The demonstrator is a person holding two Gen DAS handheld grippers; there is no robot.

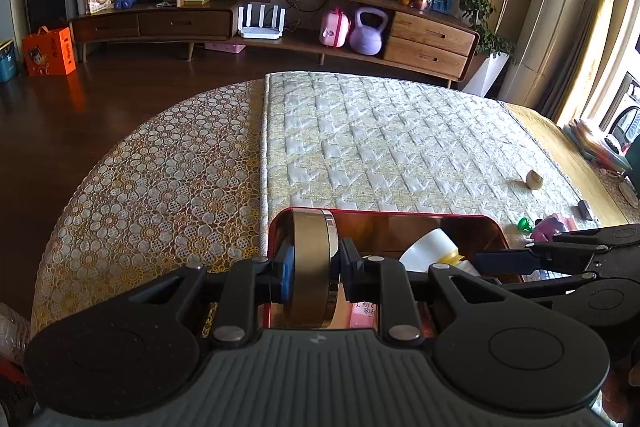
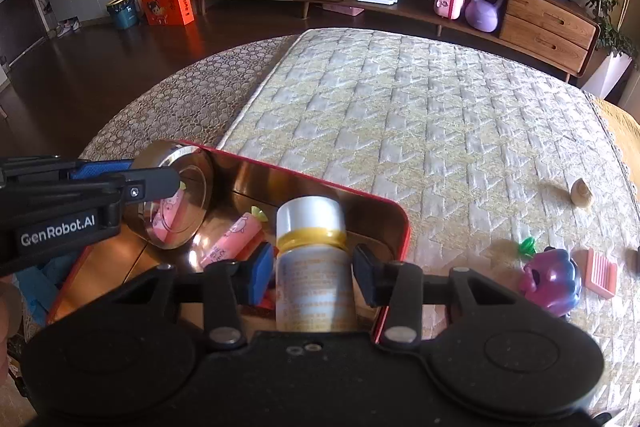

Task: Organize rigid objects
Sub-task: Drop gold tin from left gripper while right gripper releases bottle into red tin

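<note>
A red tray [image 1: 494, 223] with a shiny gold inside sits on the quilted table; it also shows in the right wrist view [image 2: 400, 215]. My left gripper [image 1: 313, 269] is shut on a round gold tin [image 1: 310, 251], held on edge over the tray's left end; the tin shows in the right wrist view [image 2: 176, 195]. My right gripper [image 2: 314, 269] is around a white bottle [image 2: 312, 259] with a yellow band, over the tray's right side; the pads stand slightly apart from it. A pink tube [image 2: 232, 237] lies in the tray.
On the quilted mat to the right of the tray lie a purple toy [image 2: 554, 279], a pink comb-like piece [image 2: 600, 273], a green piece [image 2: 527, 246] and a shell [image 2: 582, 191]. The lace tablecloth [image 1: 152, 179] edge drops off at left. A wooden sideboard [image 1: 280, 27] stands across the floor.
</note>
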